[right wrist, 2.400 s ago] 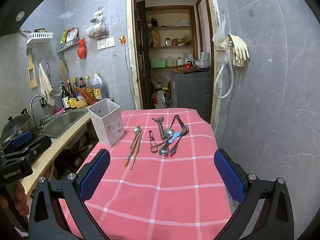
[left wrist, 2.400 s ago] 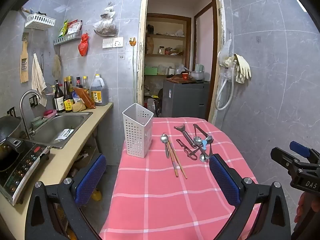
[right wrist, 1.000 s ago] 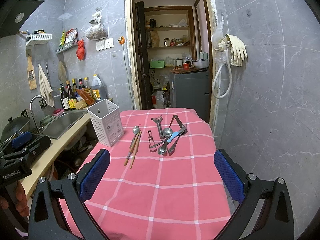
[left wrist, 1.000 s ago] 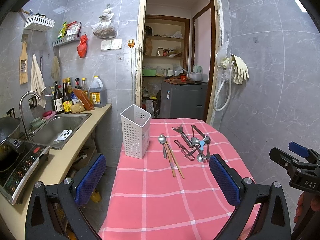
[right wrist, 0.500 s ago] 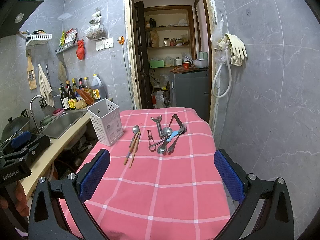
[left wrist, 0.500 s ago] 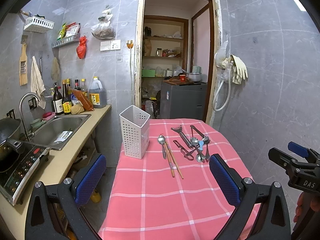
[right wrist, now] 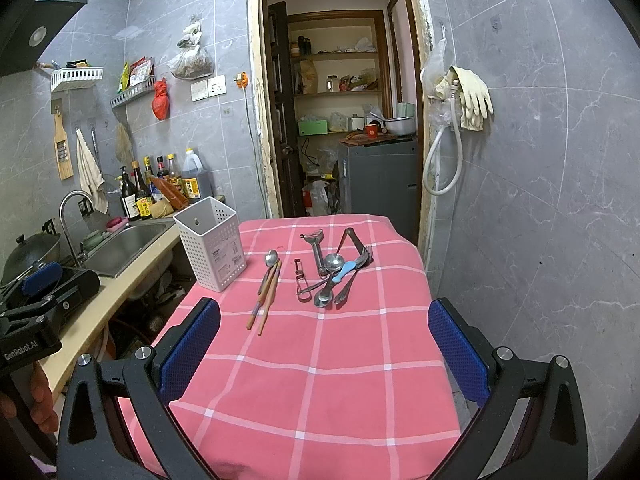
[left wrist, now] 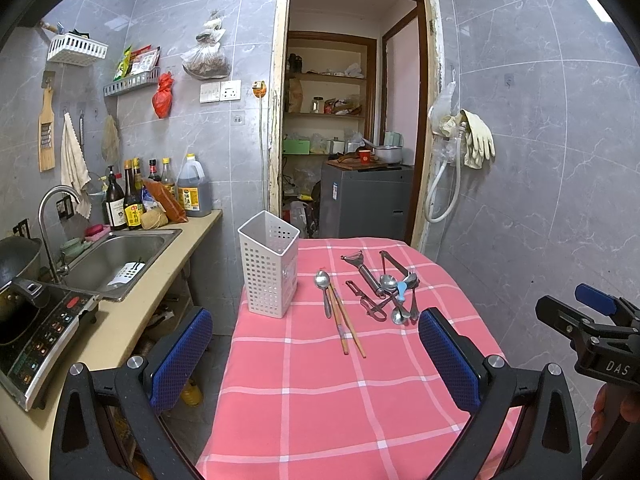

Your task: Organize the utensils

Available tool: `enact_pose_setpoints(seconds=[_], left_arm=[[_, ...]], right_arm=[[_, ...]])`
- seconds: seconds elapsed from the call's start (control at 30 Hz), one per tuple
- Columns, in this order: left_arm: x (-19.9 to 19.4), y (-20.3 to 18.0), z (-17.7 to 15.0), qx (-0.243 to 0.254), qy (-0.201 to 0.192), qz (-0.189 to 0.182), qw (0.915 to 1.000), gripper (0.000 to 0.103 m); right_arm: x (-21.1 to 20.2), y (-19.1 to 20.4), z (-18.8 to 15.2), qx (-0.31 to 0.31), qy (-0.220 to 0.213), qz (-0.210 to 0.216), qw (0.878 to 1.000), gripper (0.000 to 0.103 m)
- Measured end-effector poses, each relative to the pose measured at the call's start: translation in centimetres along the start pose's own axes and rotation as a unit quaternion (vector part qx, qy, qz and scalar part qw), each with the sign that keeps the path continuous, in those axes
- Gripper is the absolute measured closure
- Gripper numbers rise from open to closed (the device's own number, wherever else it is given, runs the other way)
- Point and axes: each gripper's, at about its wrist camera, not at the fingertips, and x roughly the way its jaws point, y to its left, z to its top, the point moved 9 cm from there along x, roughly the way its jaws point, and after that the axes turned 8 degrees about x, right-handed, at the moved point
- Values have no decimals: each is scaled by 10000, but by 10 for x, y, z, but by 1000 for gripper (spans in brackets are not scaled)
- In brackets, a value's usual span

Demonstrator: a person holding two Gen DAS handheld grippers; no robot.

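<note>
A white perforated utensil holder (left wrist: 269, 269) (right wrist: 211, 244) stands empty at the left edge of a table with a pink checked cloth (left wrist: 320, 392) (right wrist: 320, 360). To its right lie a metal spoon (left wrist: 323, 286) (right wrist: 269, 263), a pair of wooden chopsticks (left wrist: 347, 326) (right wrist: 267, 299), two peelers (left wrist: 362, 270) (right wrist: 316, 249), tongs (left wrist: 394, 262) and a pile of spoons and a fork (left wrist: 400, 296) (right wrist: 336, 276). My left gripper (left wrist: 316, 354) and right gripper (right wrist: 324, 344) are both open and empty, held over the near part of the table, well short of the utensils.
A counter with a sink (left wrist: 116, 256), induction hob (left wrist: 36, 332) and bottles (left wrist: 128, 200) runs along the left. A doorway to a pantry (left wrist: 344, 140) lies behind the table. Rubber gloves (left wrist: 476, 138) and a hose hang on the right wall.
Both views have drawn back and risen slightly, so the table and utensils sit a little farther away. Nothing on the table has moved. Both grippers stay open.
</note>
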Motion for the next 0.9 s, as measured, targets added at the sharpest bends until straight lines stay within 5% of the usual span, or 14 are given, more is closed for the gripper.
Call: enact_pose_setpoints(seconds=[0.9], left_arm=[[6,3,-4,-23,35,-39,10000,0]], right_arm=[[9,2,0,12,44,-26,10000,1]])
